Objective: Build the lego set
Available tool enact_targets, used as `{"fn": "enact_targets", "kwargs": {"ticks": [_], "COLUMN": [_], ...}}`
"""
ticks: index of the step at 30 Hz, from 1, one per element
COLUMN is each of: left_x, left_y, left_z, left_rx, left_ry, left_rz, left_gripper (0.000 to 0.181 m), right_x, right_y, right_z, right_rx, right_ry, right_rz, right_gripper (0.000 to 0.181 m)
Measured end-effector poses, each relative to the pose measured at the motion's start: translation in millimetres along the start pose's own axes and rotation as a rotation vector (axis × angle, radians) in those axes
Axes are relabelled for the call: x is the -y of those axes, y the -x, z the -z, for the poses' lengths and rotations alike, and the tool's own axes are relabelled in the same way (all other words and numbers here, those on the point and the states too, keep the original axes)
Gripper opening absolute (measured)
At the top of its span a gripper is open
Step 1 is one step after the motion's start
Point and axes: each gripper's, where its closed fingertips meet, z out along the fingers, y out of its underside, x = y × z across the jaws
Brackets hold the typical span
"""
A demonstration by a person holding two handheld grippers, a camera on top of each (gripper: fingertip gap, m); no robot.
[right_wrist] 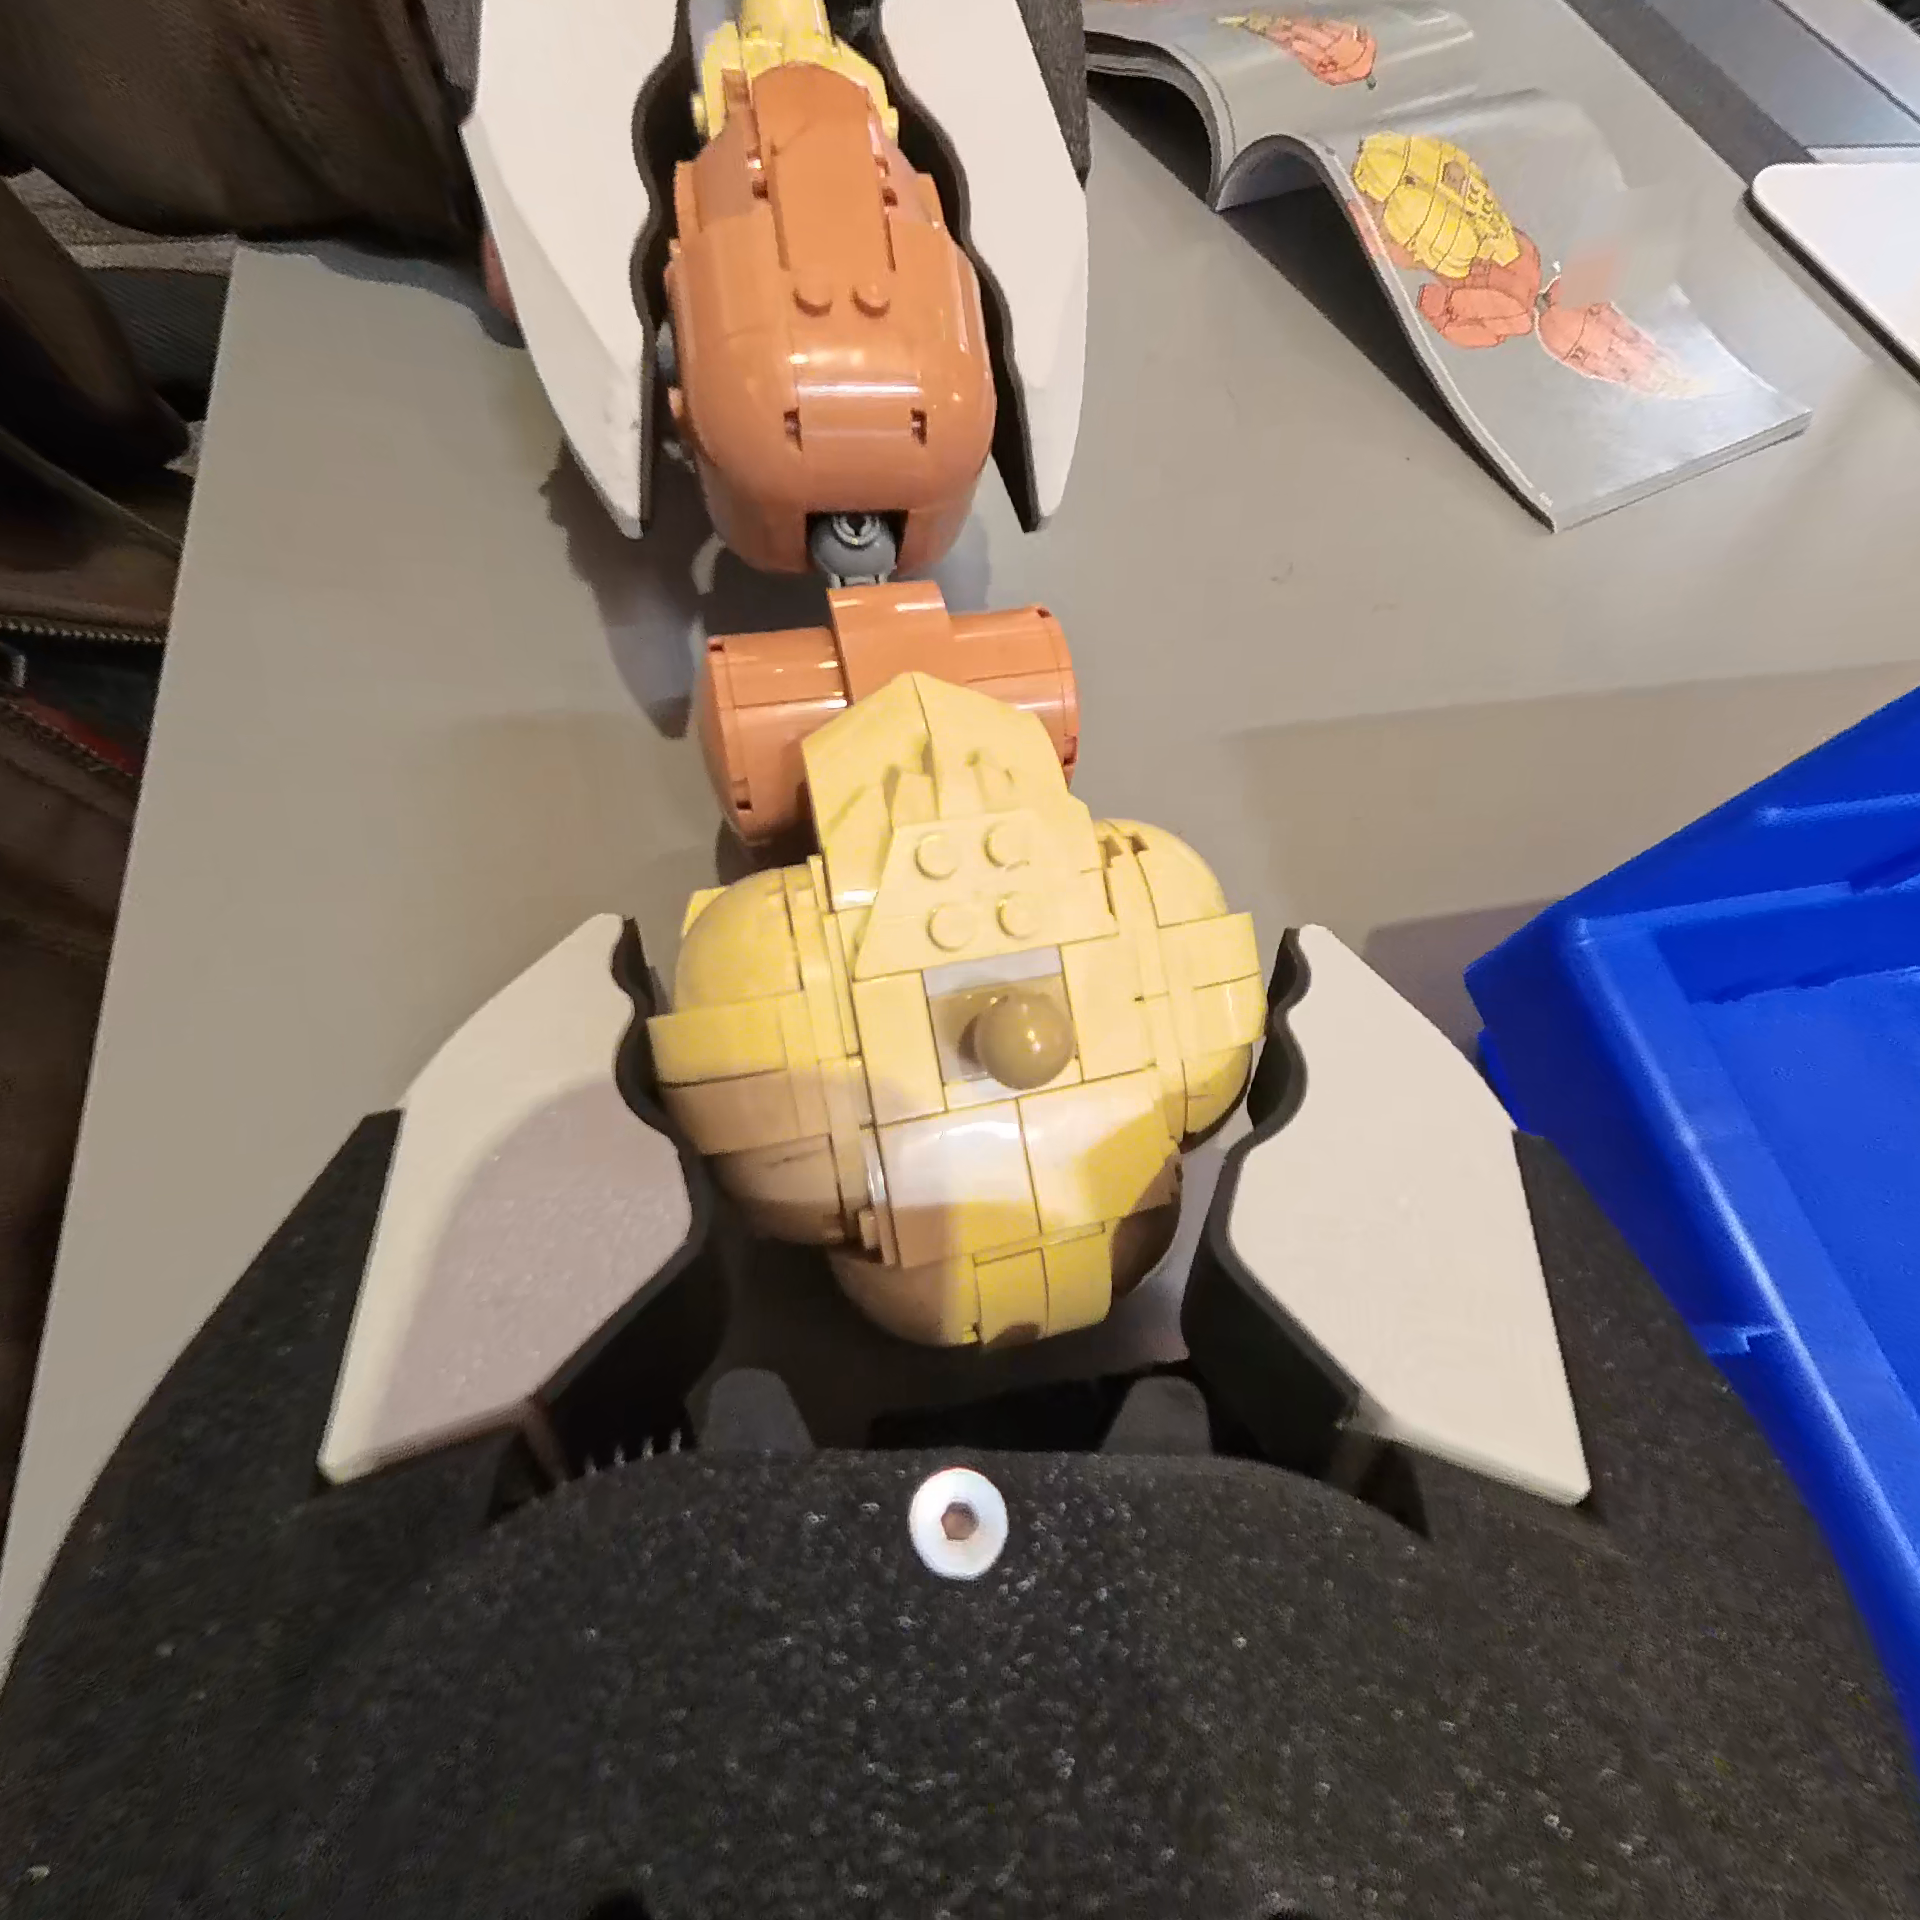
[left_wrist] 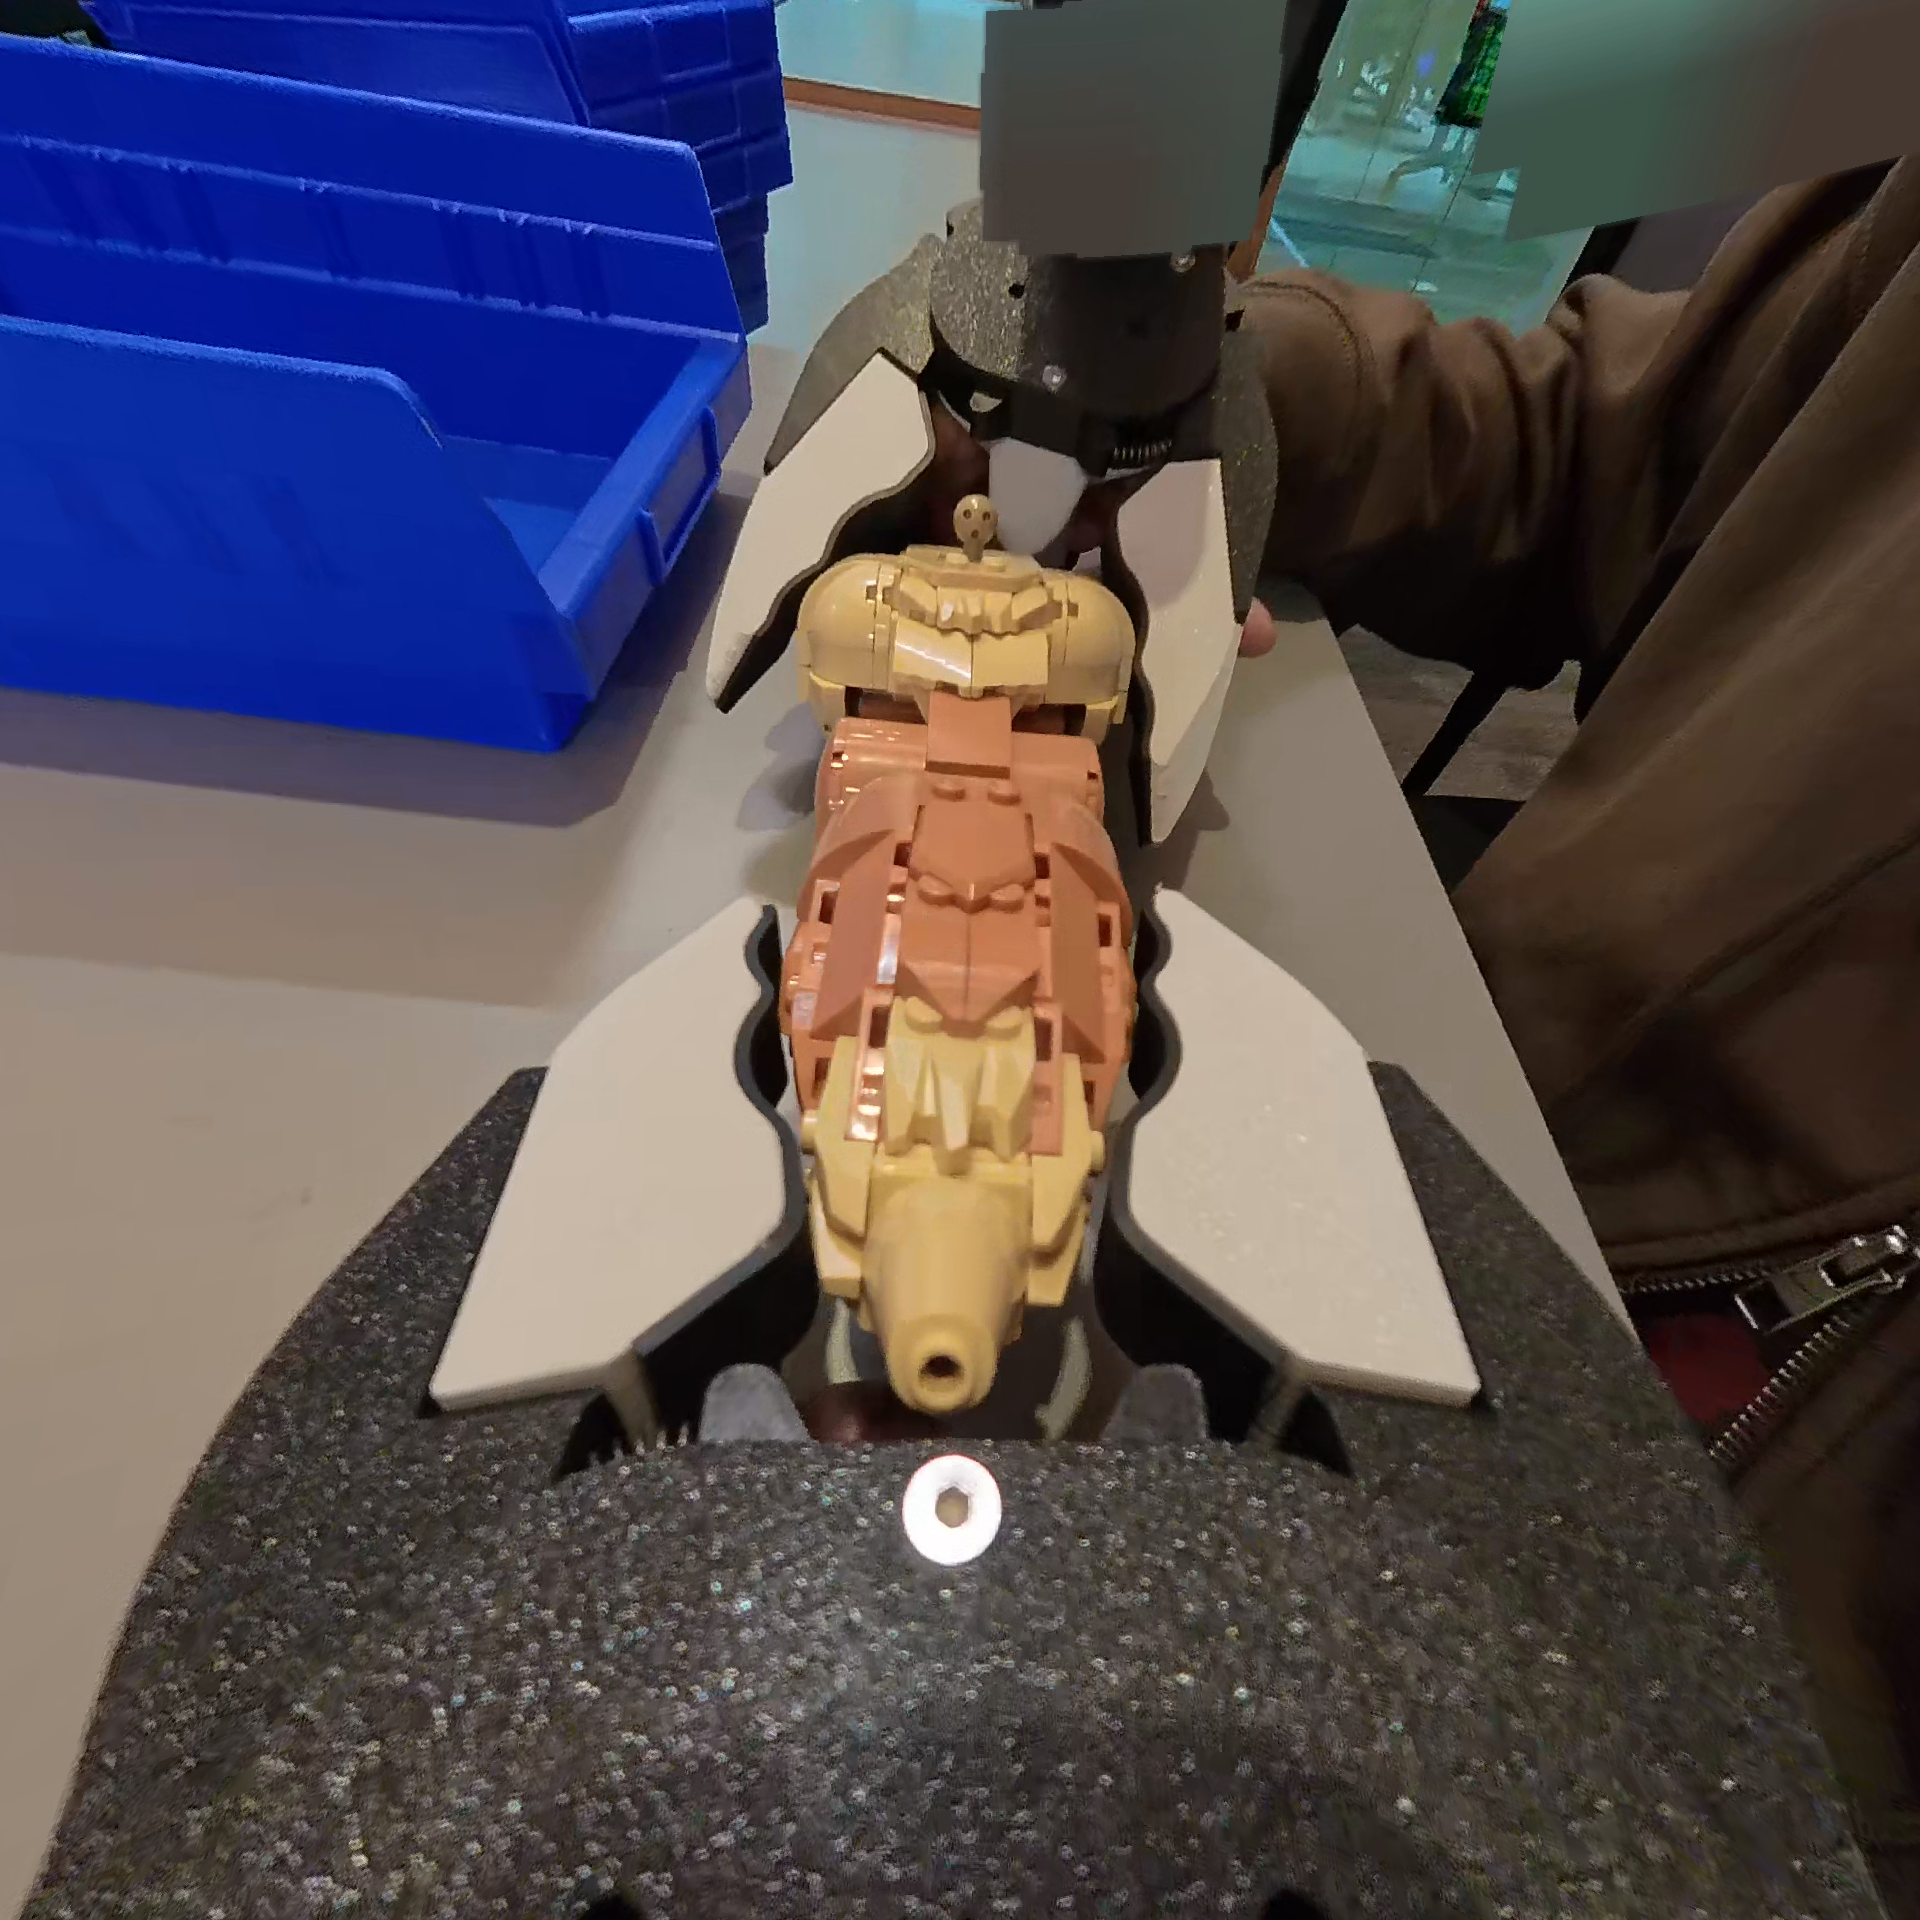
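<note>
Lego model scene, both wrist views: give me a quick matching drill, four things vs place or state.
Things:
1. left gripper
2. right gripper
3. booklet
4. blue bin

States:
A. lies open on the table
B. shut on the model's tan round end
C. at the table's edge, beside the right gripper
D. shut on the model's brown section

Pairs: 1-D, 2-B, 3-A, 4-C

One lego model (left_wrist: 951,935), built of tan and brown segments, is seen. Two grippers are counted: the left gripper (left_wrist: 951,1049) and the right gripper (right_wrist: 961,1049). At least three blue bins (left_wrist: 312,436) are stacked at the far left, and one open instruction booklet (right_wrist: 1455,239) is seen.
</note>
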Motion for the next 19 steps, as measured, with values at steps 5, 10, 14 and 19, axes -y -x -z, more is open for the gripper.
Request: {"fn": "enact_targets", "kwargs": {"ticks": [5,10,14,19], "left_x": [2.2,3.0,3.4,2.6], "left_y": [2.3,2.9,1.7,1.8], "left_z": [0.0,-2.5,-4.1,-3.9], "left_rx": [0.015,0.025,0.013,0.024], "left_ry": [-0.023,-0.023,-0.020,0.004], "left_rz": [-0.010,-0.016,-0.012,-0.042], "left_gripper": [0.064,0.064,0.064,0.064], "right_x": [-1.5,-1.2,-5.1,-10.0], "right_y": [0.5,0.2,-1.6,0.6], "right_z": [0.2,1.4,-0.4,-1.3], "right_rx": [0.014,0.015,0.003,0.025], "right_ry": [0.013,0.006,0.044,0.100], "right_rz": [-0.013,-0.032,-0.020,-0.049], "right_gripper": [0.114,0.114,0.117,0.119]}}
